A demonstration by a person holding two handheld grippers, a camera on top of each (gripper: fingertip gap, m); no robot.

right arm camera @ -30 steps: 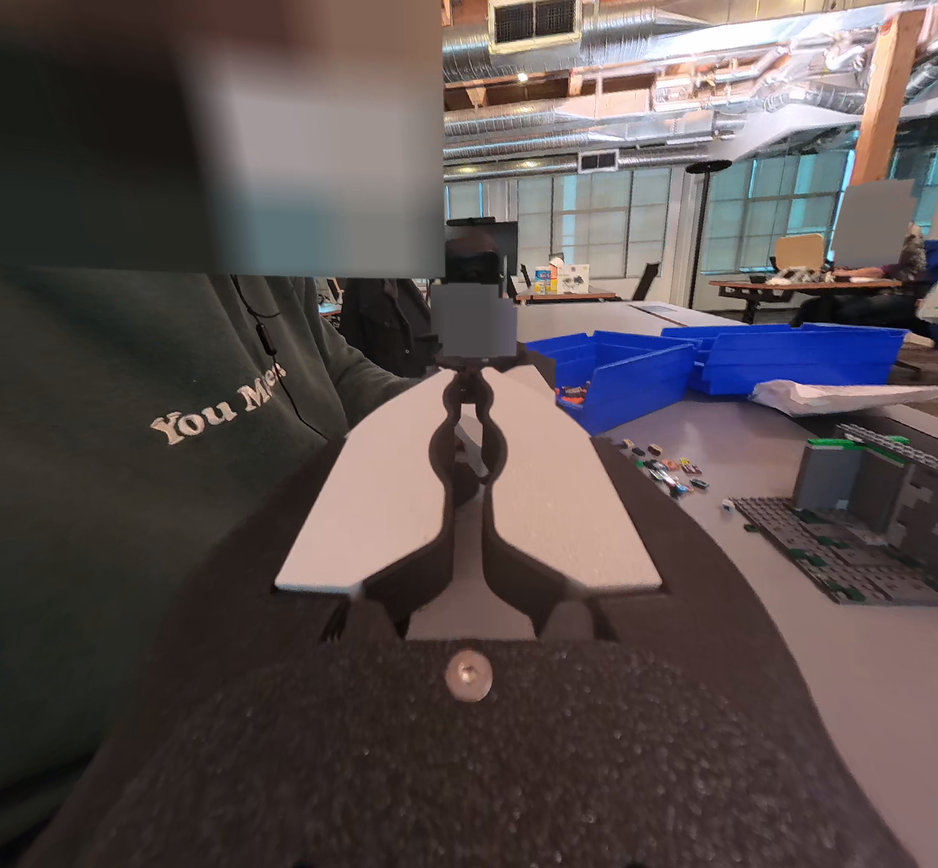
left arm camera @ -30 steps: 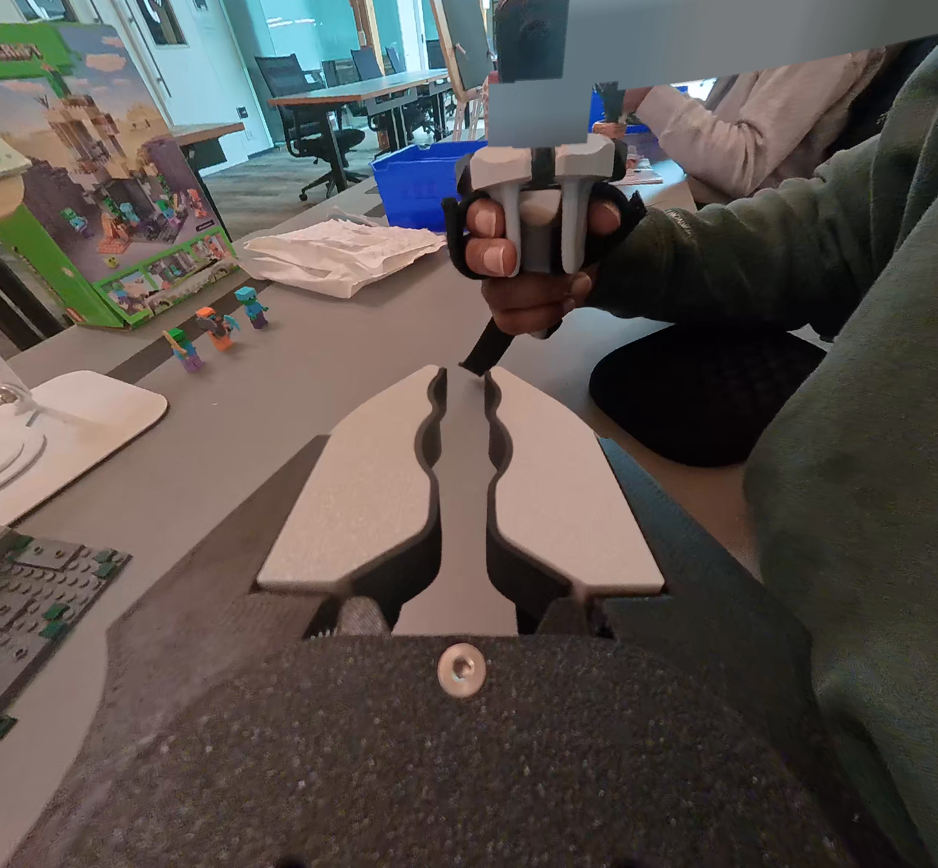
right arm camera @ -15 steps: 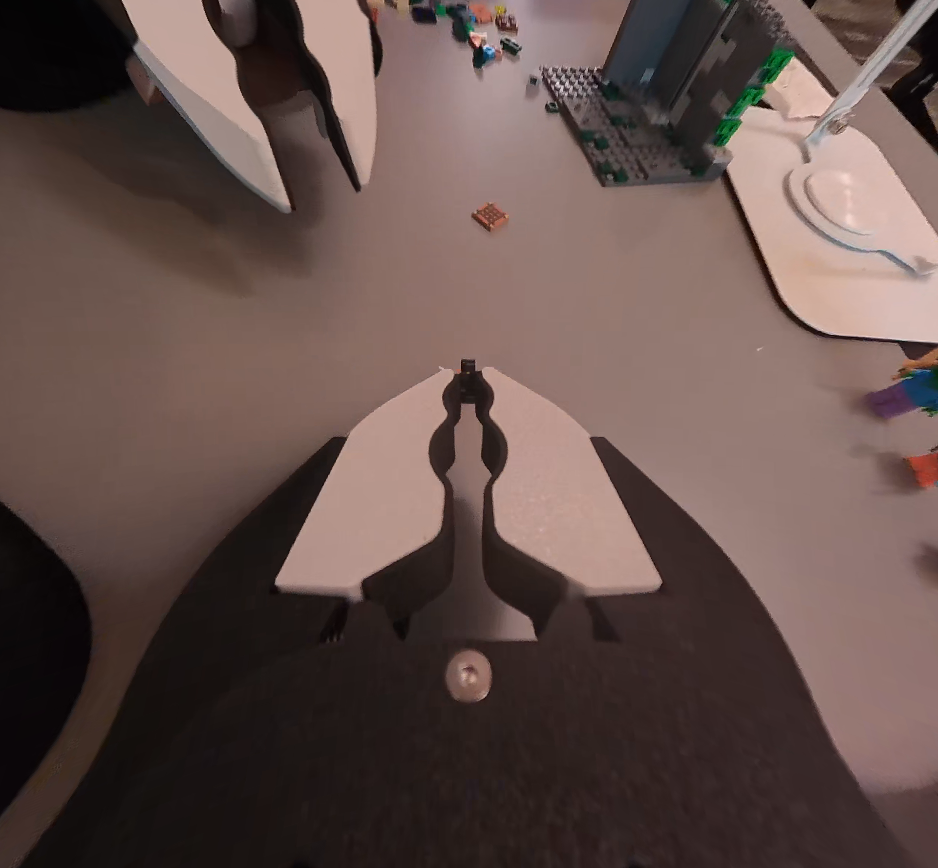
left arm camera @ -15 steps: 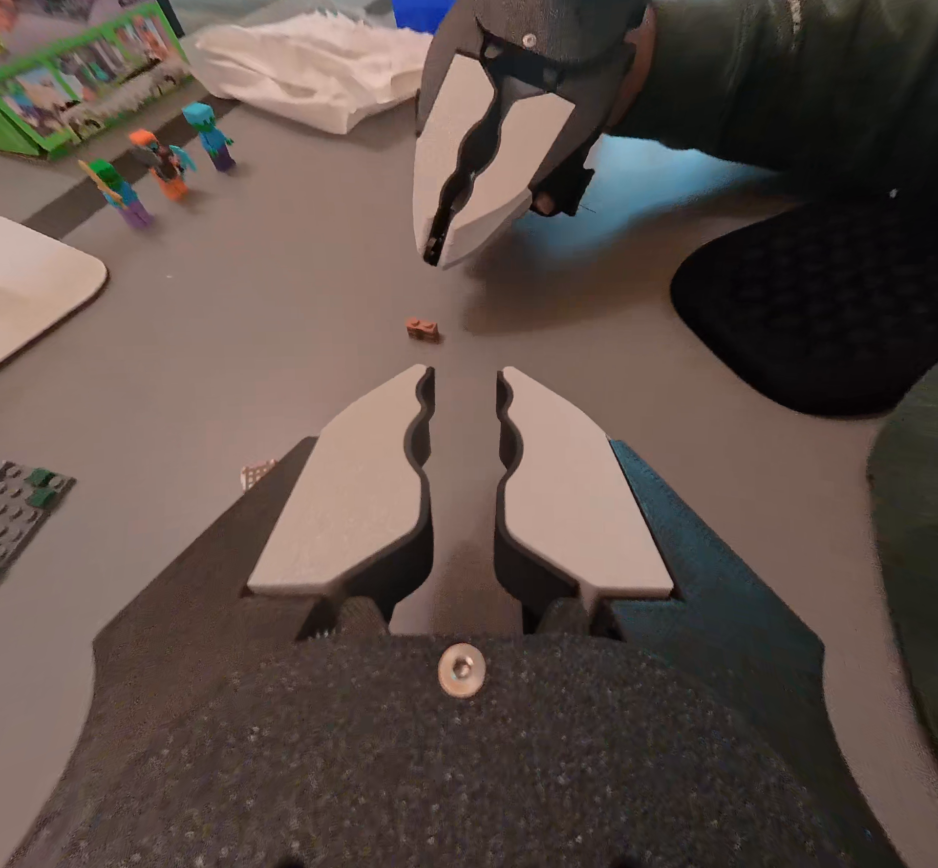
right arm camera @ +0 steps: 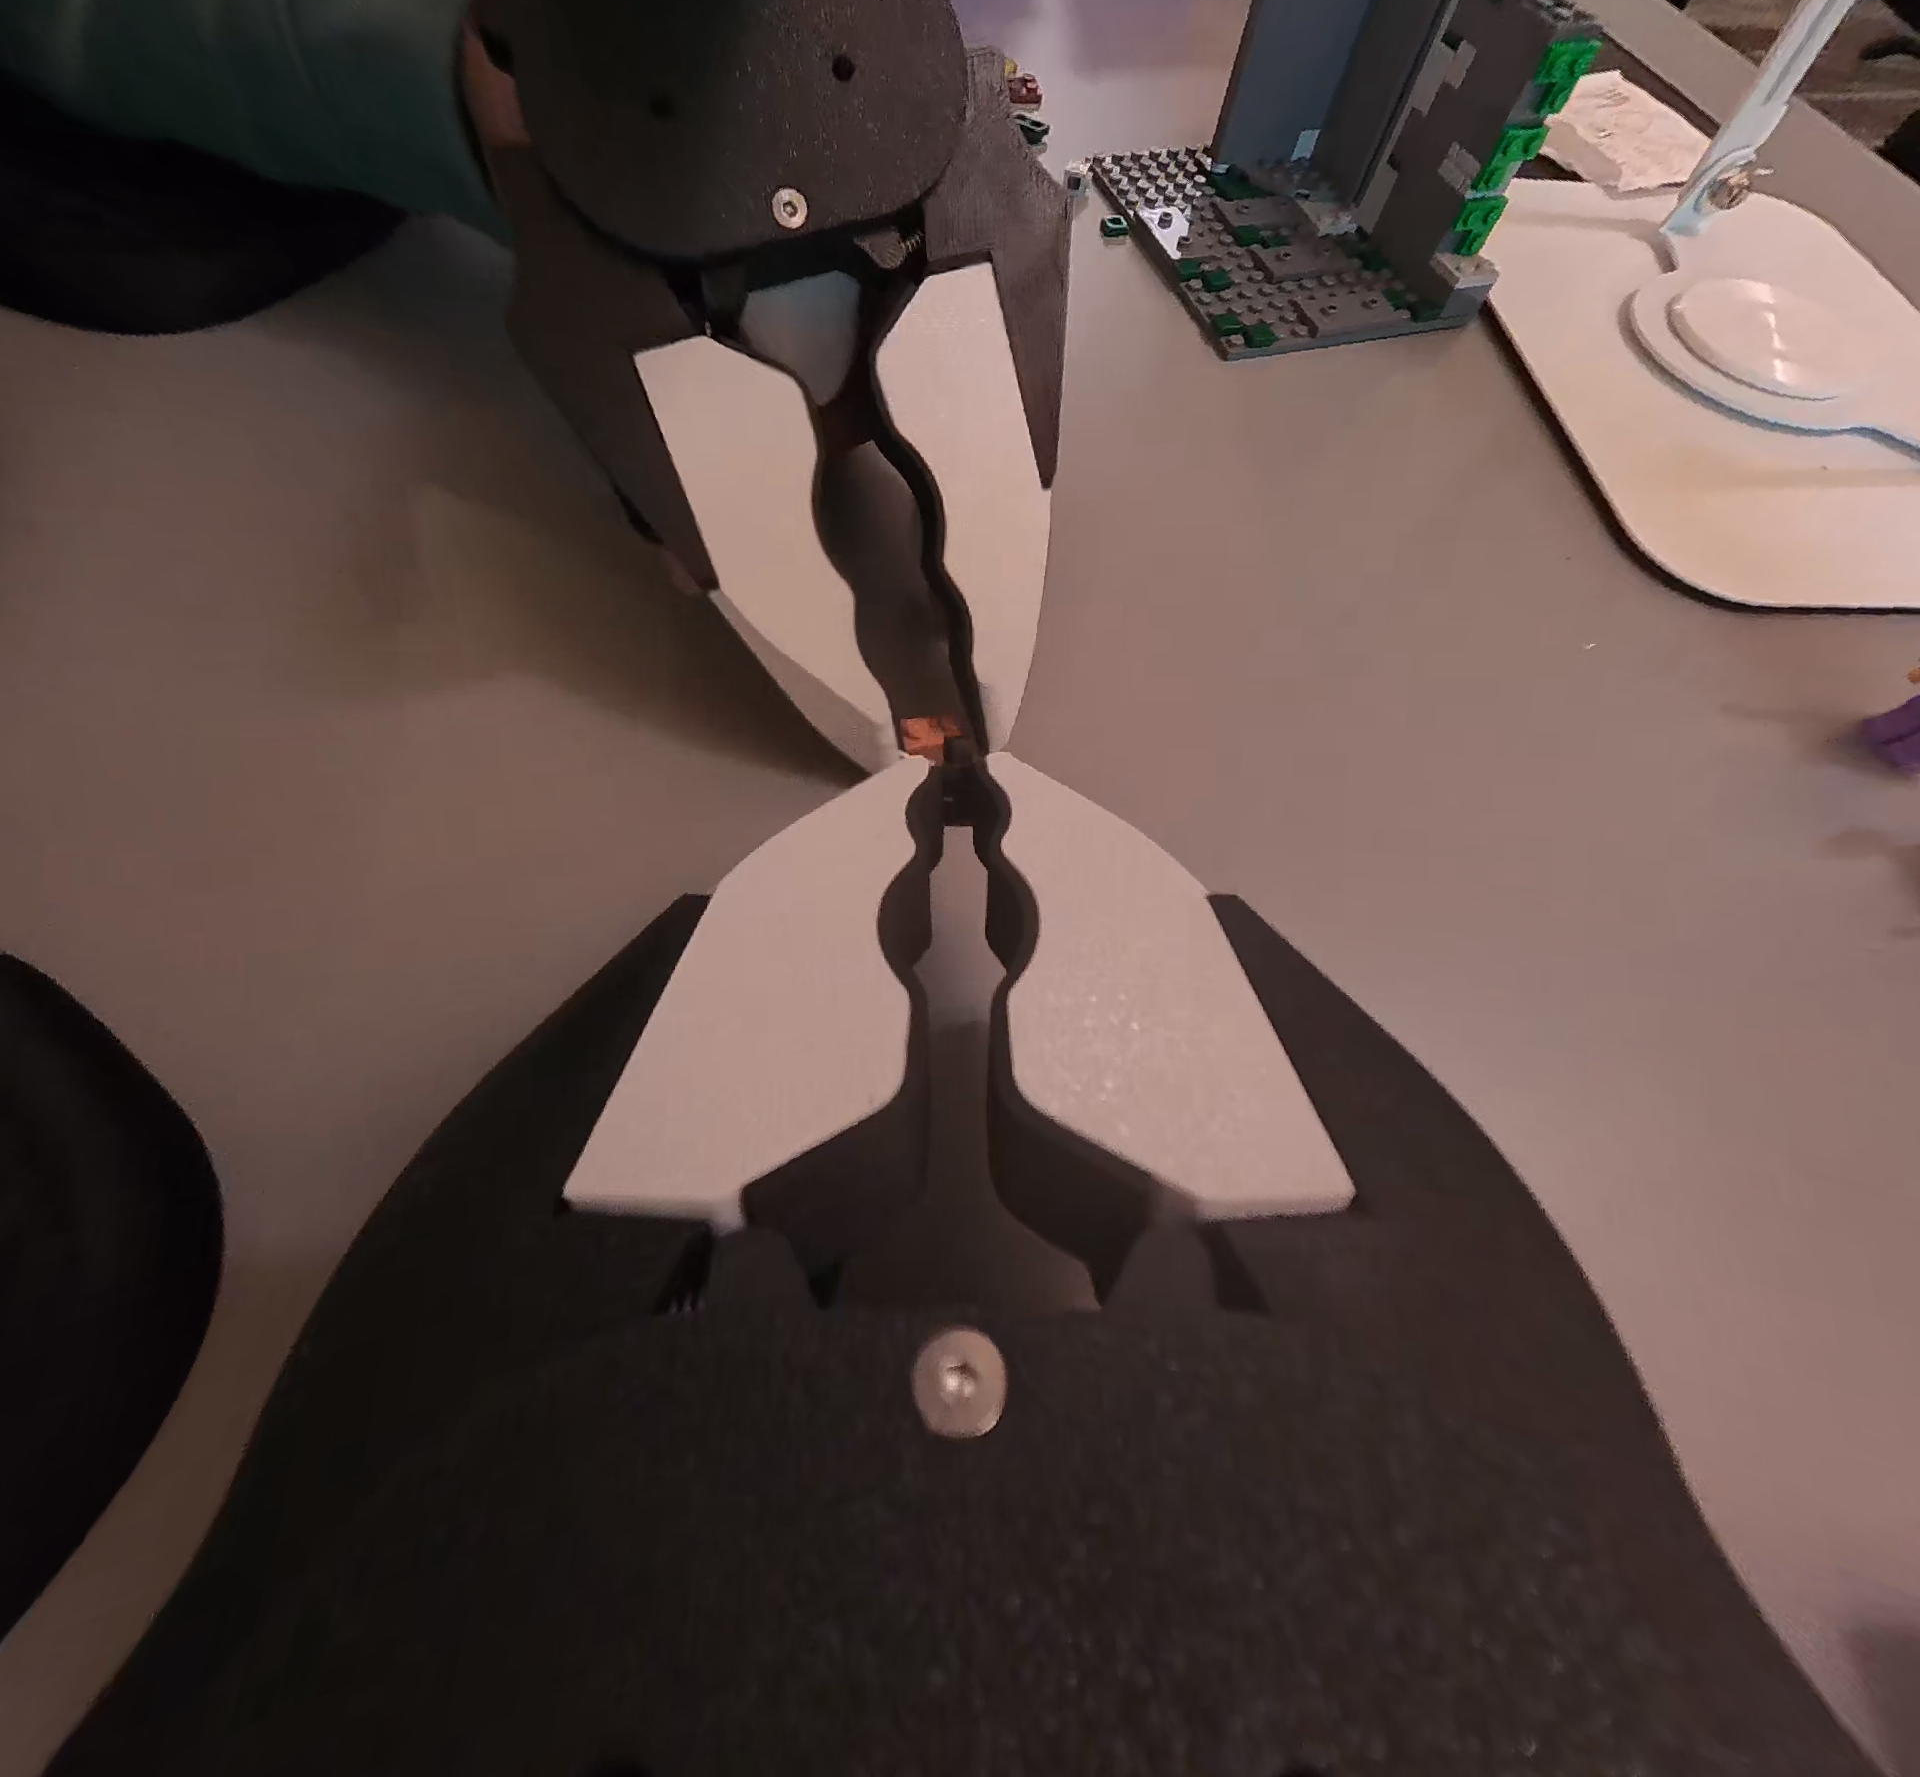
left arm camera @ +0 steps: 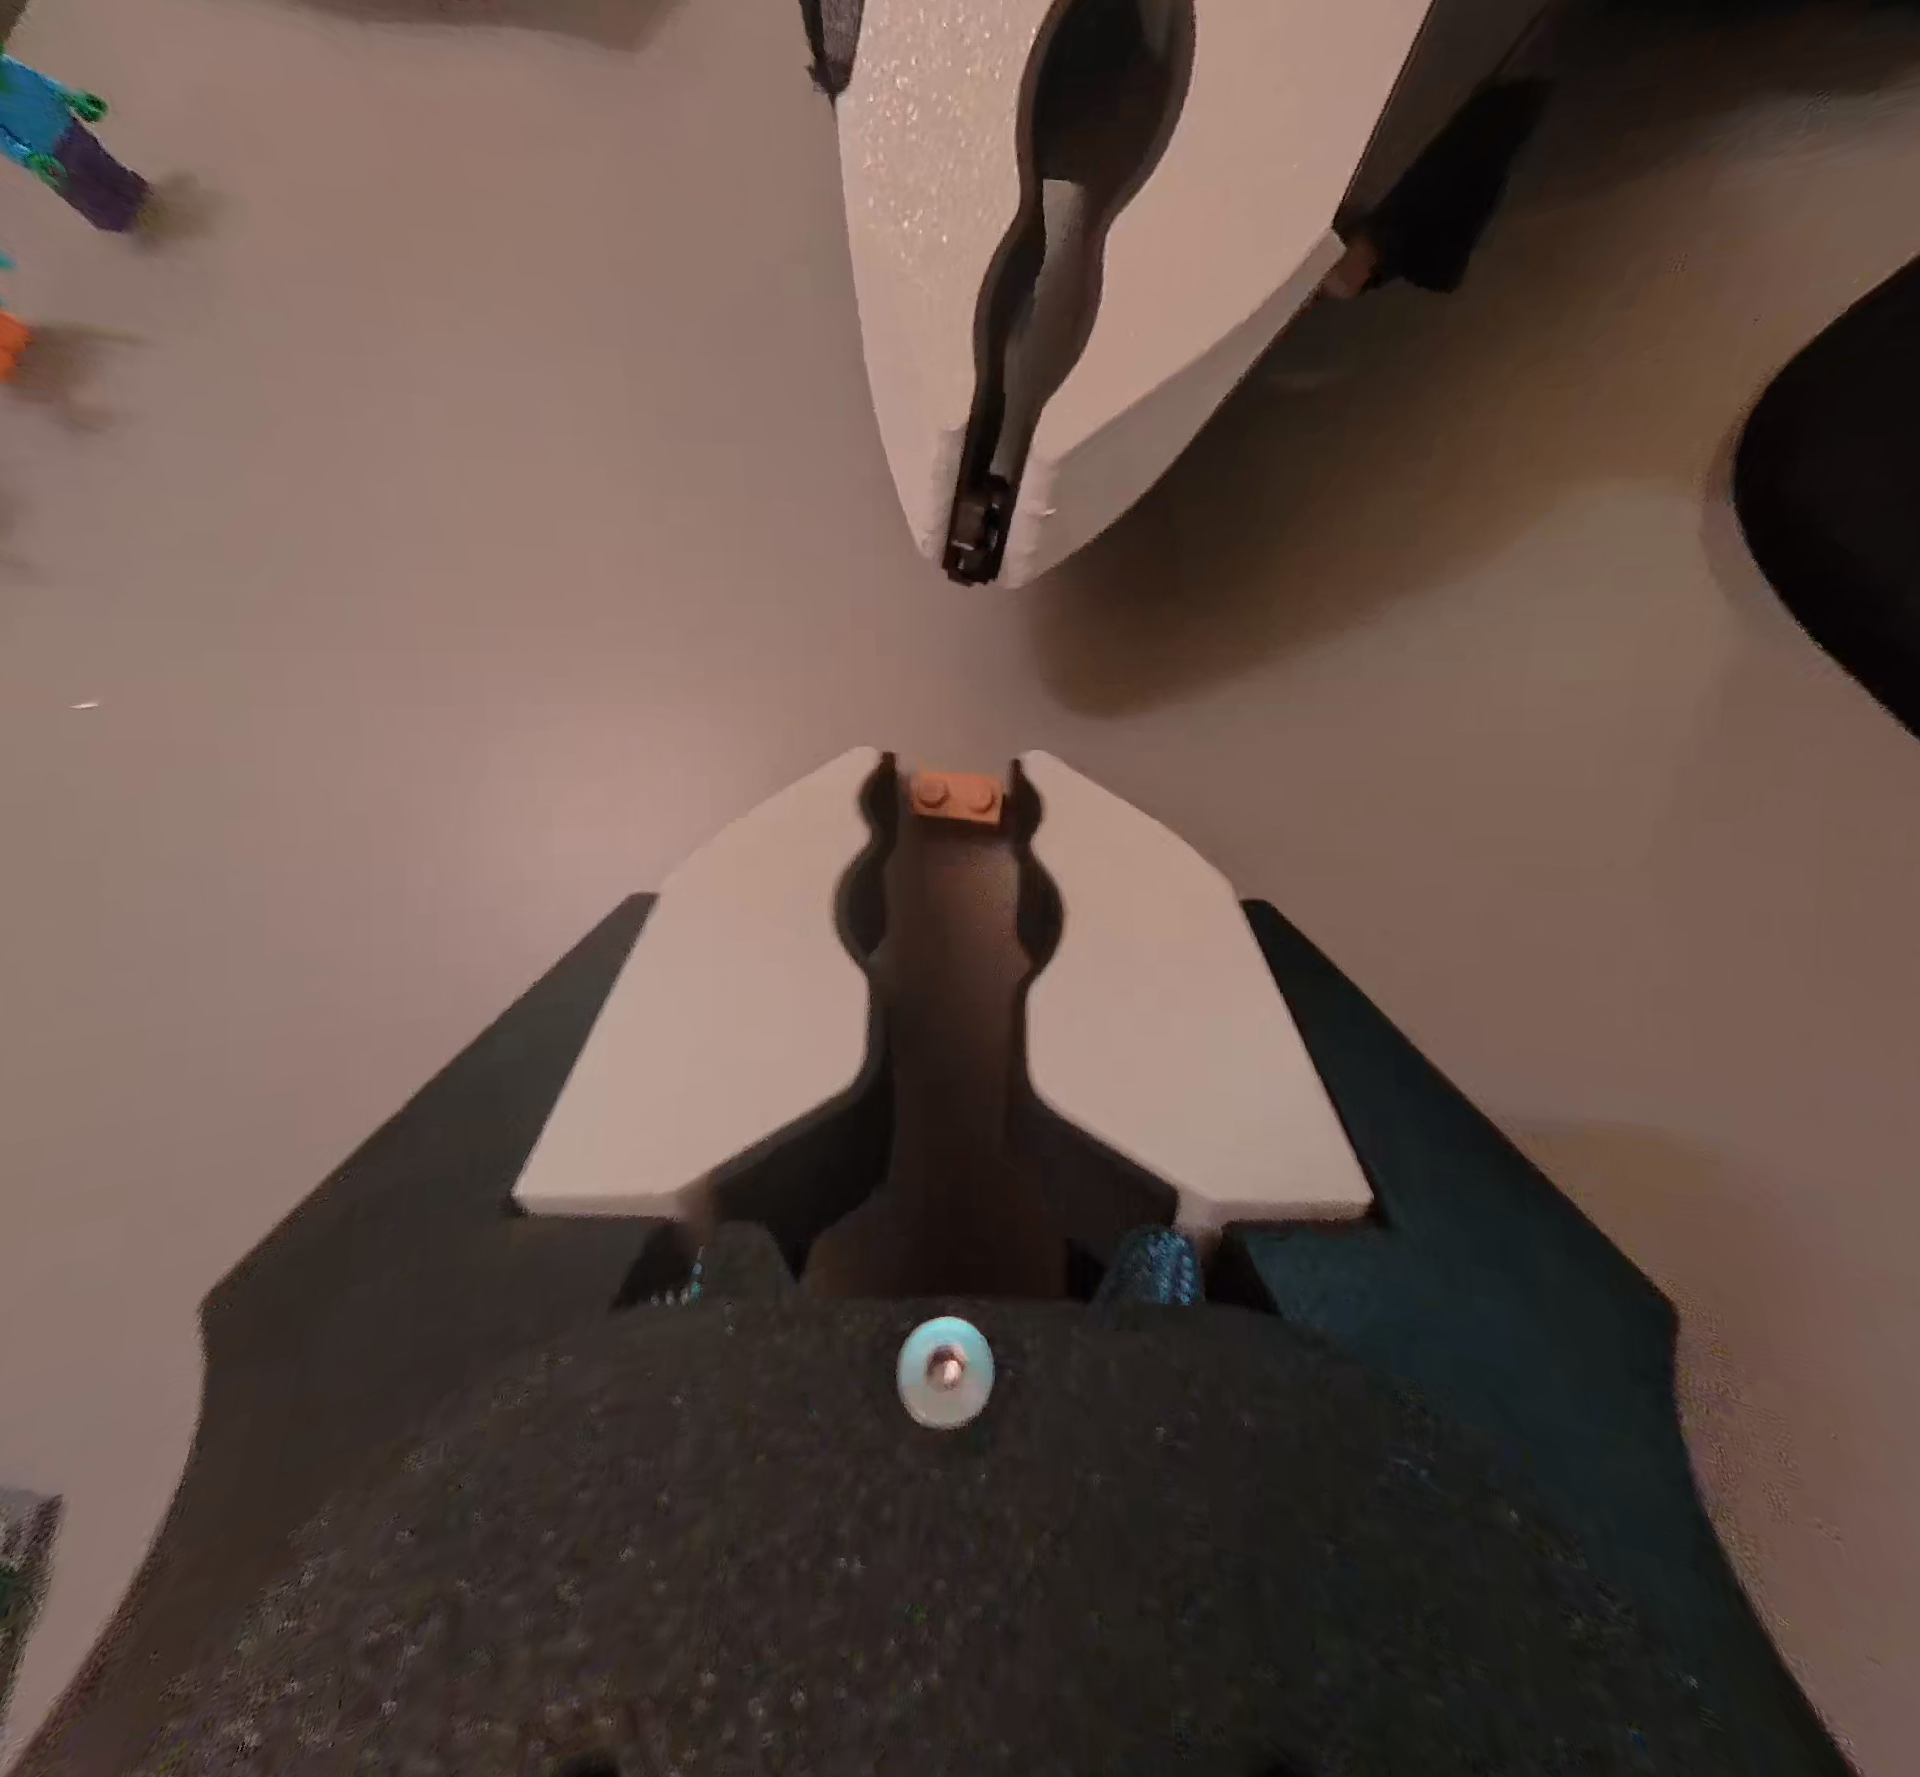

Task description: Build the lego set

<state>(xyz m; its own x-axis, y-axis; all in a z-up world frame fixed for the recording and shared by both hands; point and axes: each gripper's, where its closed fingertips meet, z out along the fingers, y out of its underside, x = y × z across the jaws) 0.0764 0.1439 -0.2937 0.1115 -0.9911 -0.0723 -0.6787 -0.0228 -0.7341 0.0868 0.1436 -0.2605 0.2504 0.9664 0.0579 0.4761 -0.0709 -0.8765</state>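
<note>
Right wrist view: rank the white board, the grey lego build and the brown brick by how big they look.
1. White board, though the frame edge cuts it off.
2. Grey lego build, farther back, so its true size is unsure.
3. Brown brick, tiny.

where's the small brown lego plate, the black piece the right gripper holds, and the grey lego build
brown lego plate [left arm camera: 957, 800], left wrist view, studded top
black piece [left arm camera: 977, 522], left wrist view, end showing between the tips
grey lego build [right arm camera: 1351, 158], right wrist view, tall wall
</note>
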